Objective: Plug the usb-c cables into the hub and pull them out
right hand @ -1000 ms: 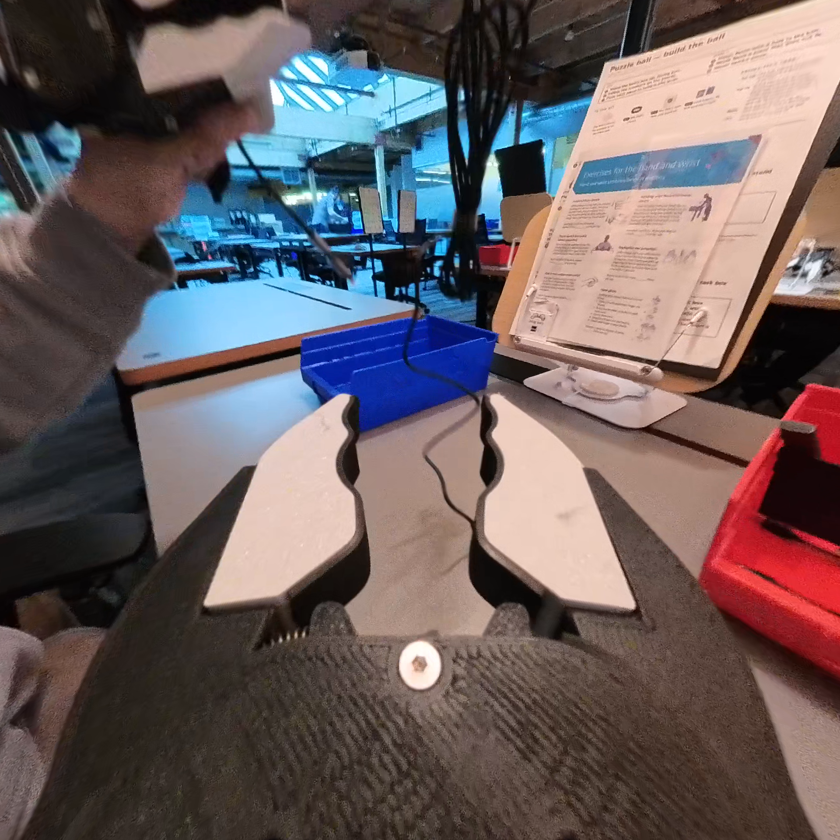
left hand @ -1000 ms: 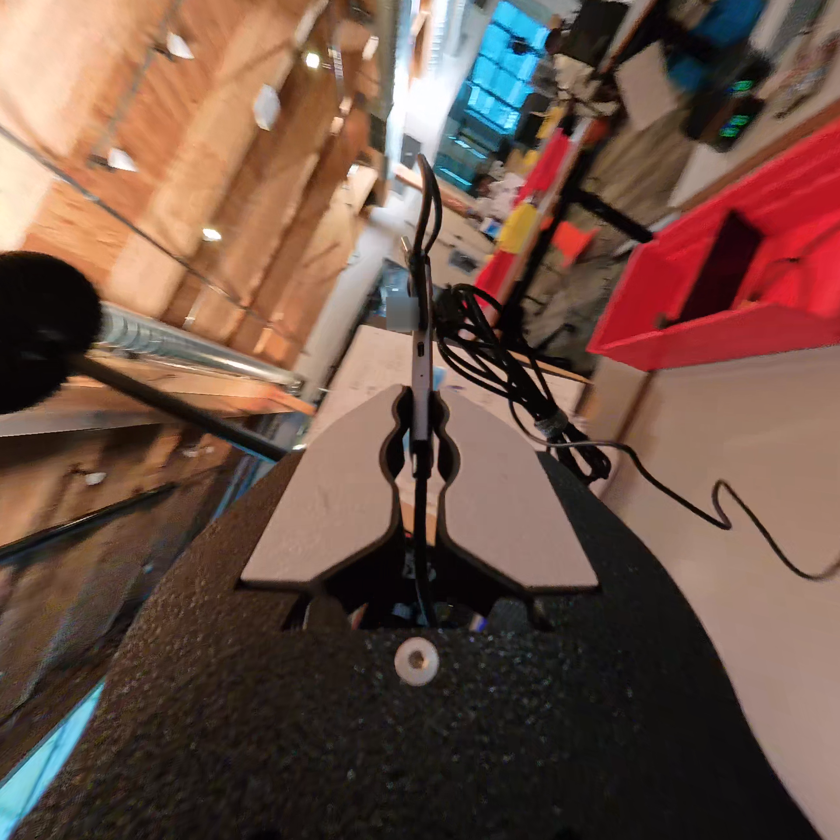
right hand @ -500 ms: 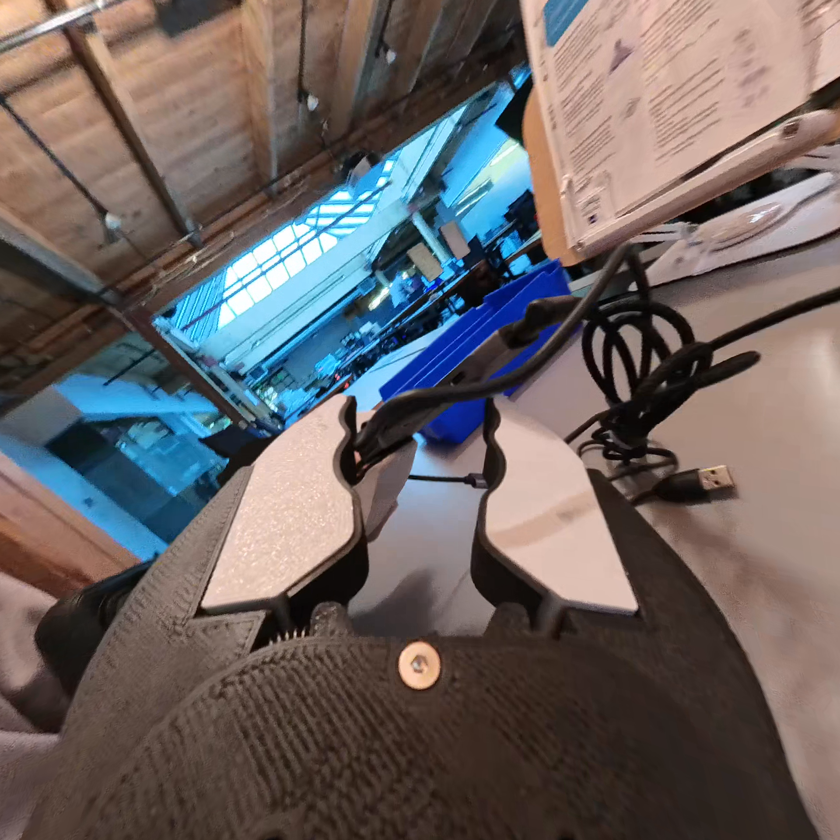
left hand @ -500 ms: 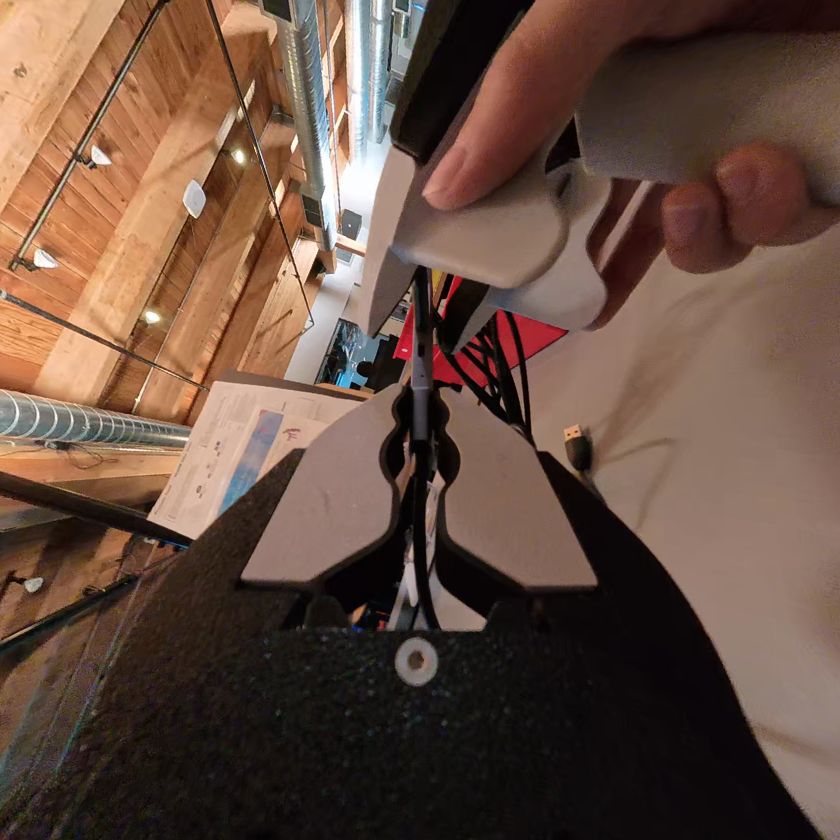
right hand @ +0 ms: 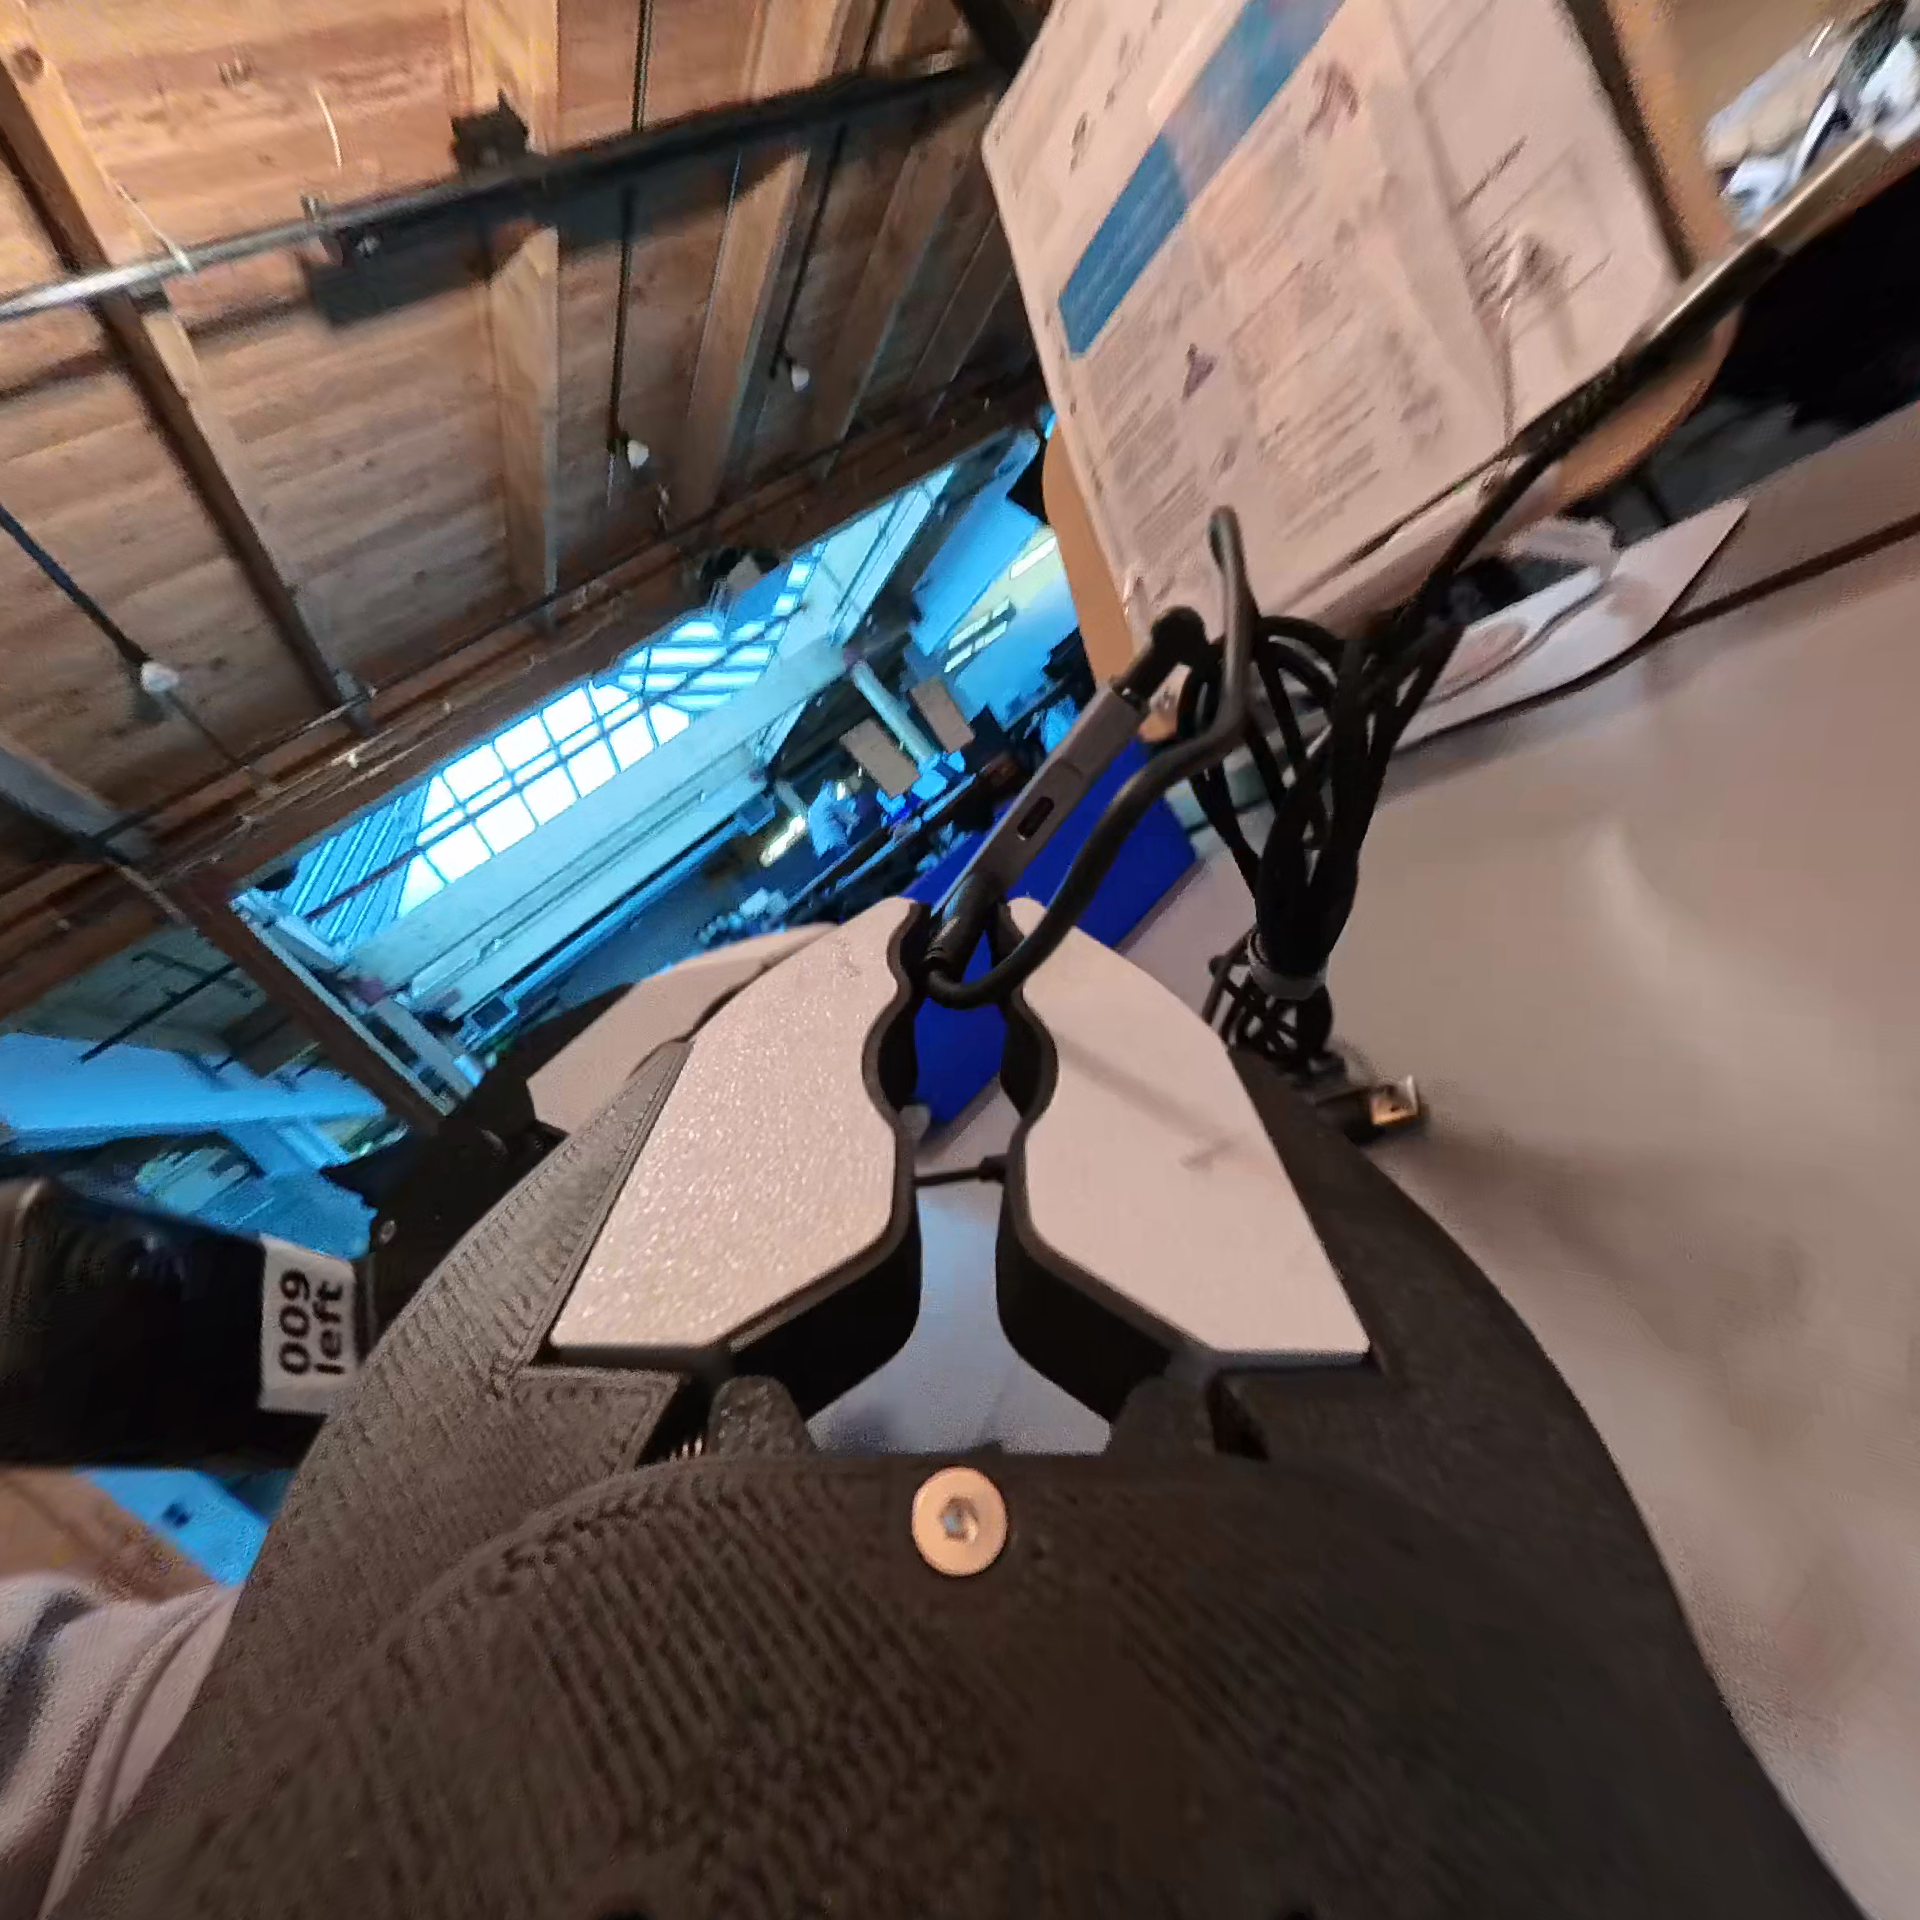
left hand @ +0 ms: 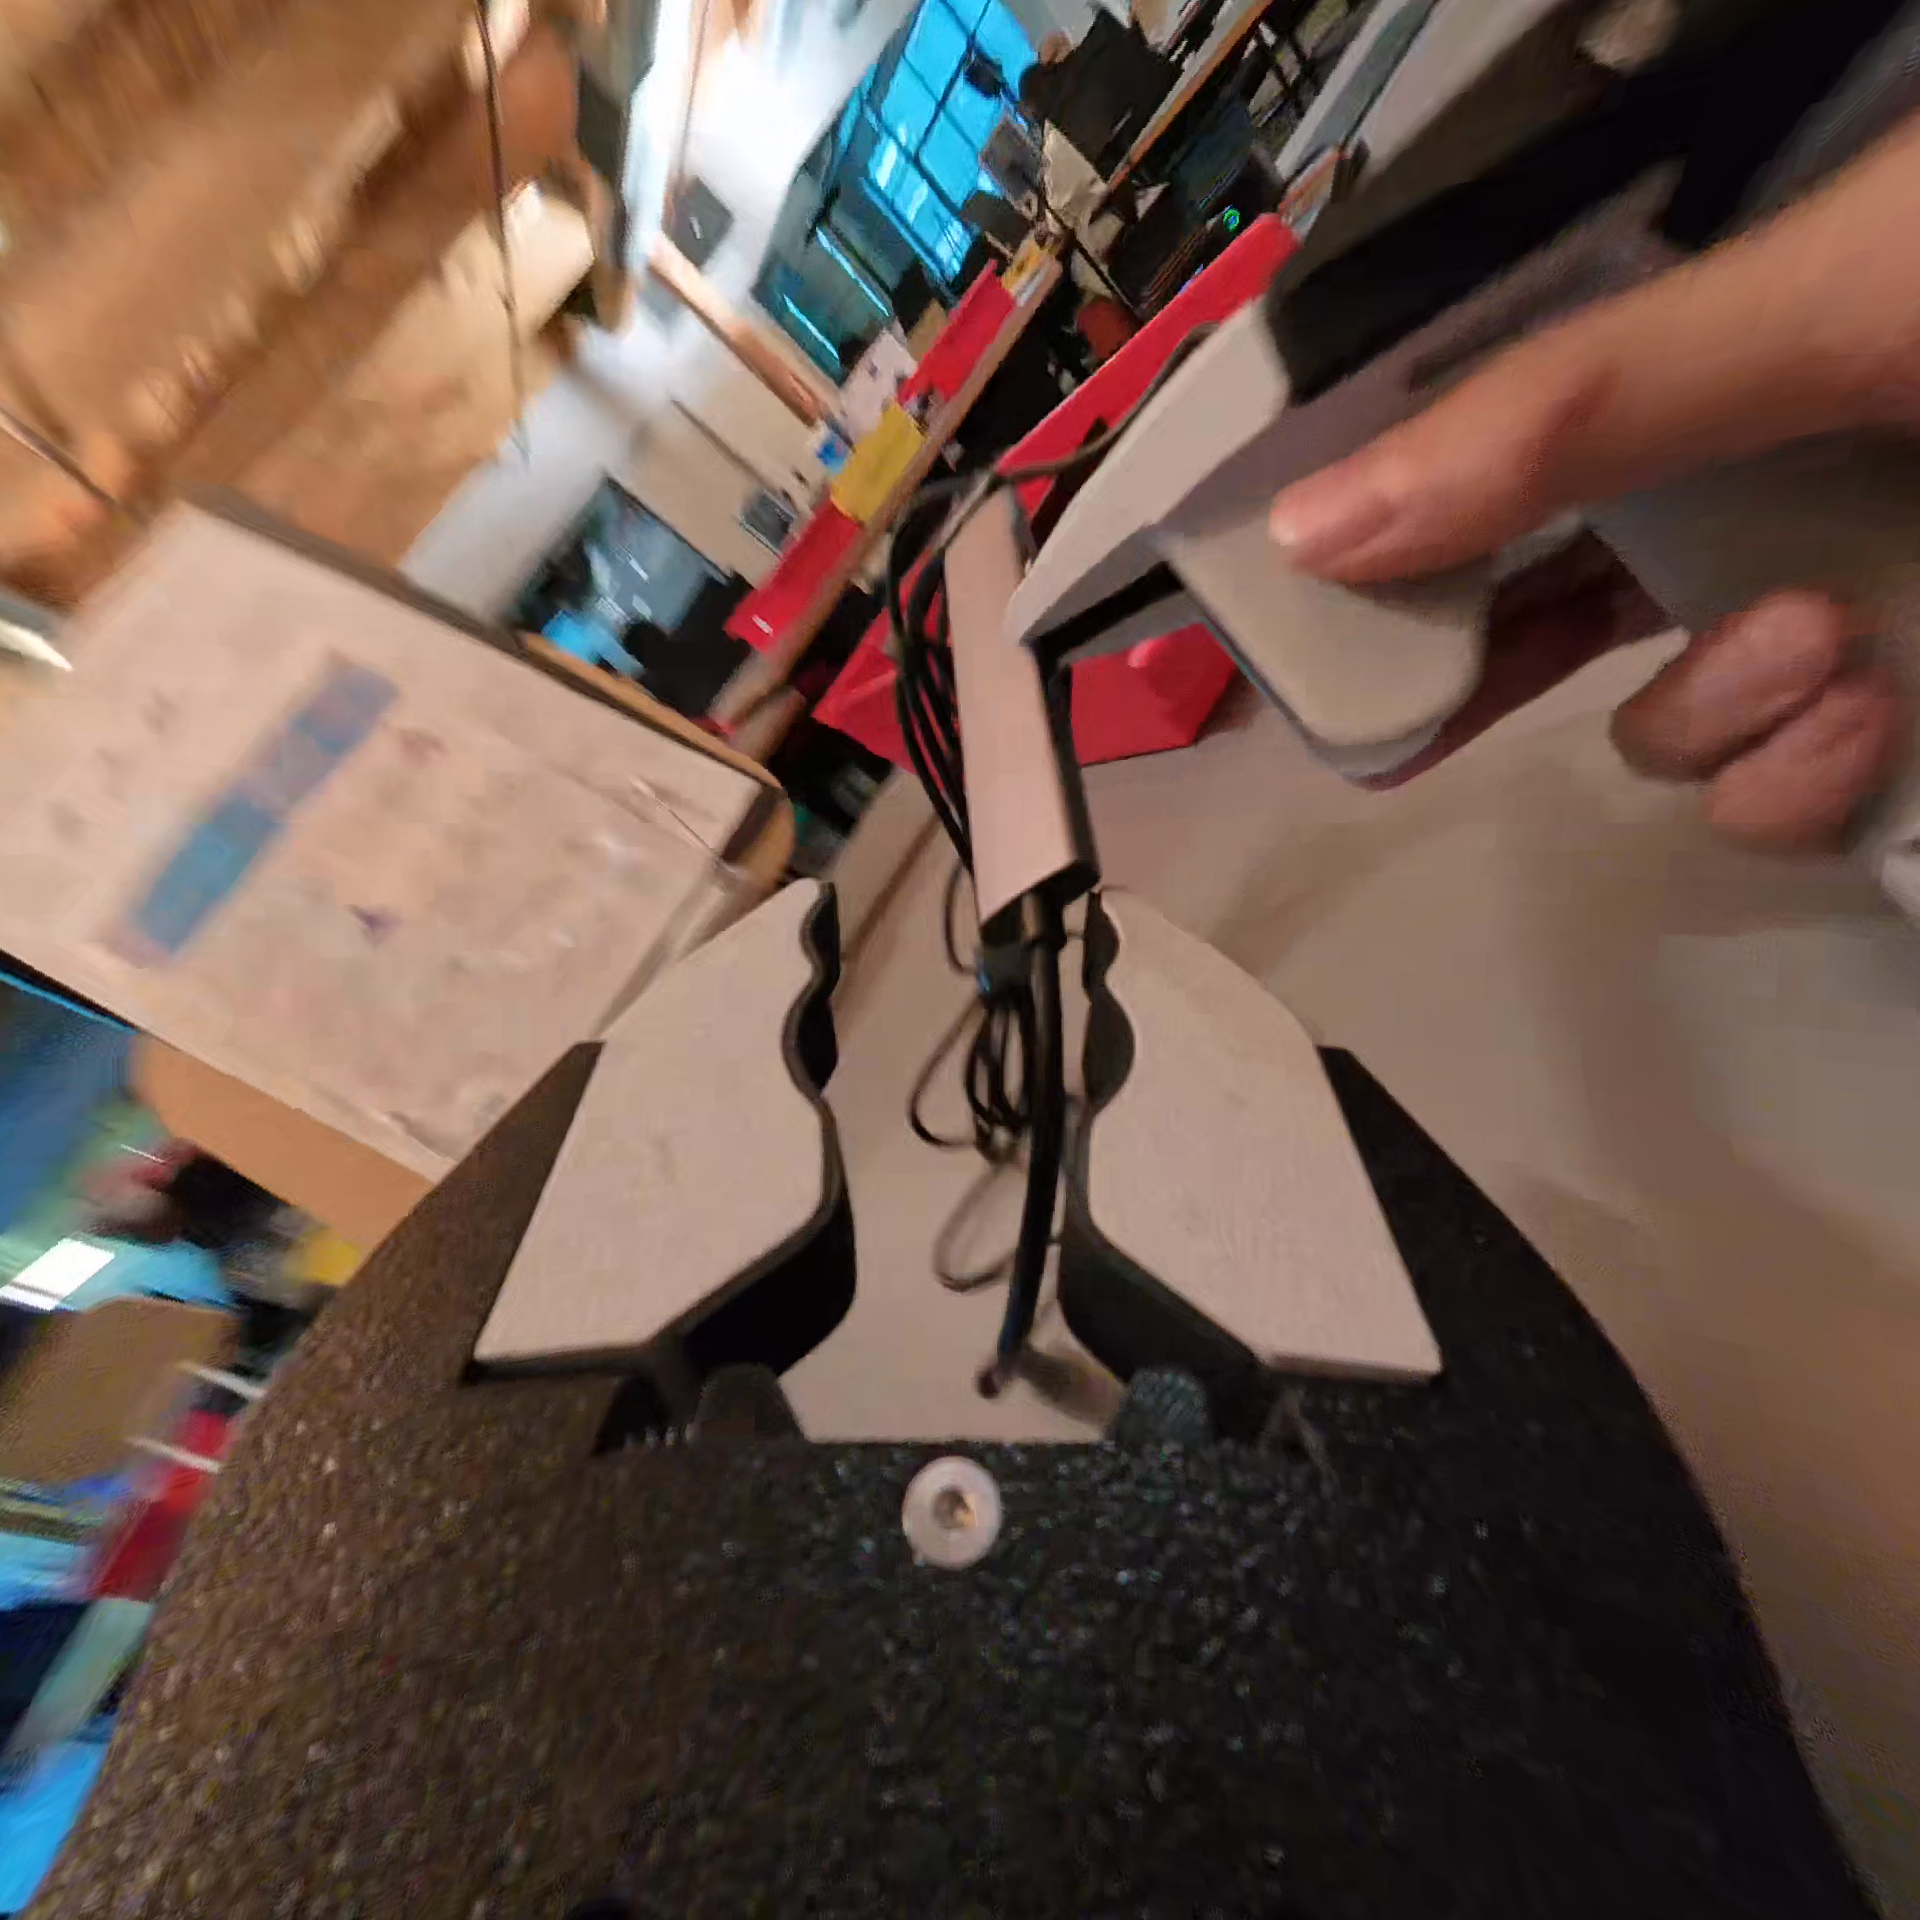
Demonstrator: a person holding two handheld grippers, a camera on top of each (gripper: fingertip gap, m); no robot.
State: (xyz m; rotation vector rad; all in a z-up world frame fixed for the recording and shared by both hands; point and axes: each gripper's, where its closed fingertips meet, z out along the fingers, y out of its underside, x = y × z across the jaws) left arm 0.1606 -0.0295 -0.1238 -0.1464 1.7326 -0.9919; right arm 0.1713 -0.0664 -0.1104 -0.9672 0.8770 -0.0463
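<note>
The grey usb-c hub (left hand: 1013,727) hangs in the air just beyond my left gripper (left hand: 961,914), which is open. The hub's black cable (left hand: 1039,1122) hangs down between the left fingers, close to the right one. My right gripper (left hand: 1039,623), held by a hand, reaches in from the upper right and grips the hub. In the right wrist view my right gripper (right hand: 961,920) is shut on the near end of the hub (right hand: 1060,790), where a black plug sits. A black cable (right hand: 1143,769) loops beside the hub. The left gripper's body (right hand: 156,1320) shows at the left.
A bundle of black cables (right hand: 1288,831) with a USB-A plug (right hand: 1382,1107) lies on the grey table (right hand: 1662,1039). A printed sheet on a stand (right hand: 1299,260) stands behind it. A blue bin (right hand: 1039,904) and a red bin (left hand: 1143,686) are nearby.
My left gripper, shut on the hub before, has opened and let it go. My right gripper has closed on the hub. Both views have swung.
</note>
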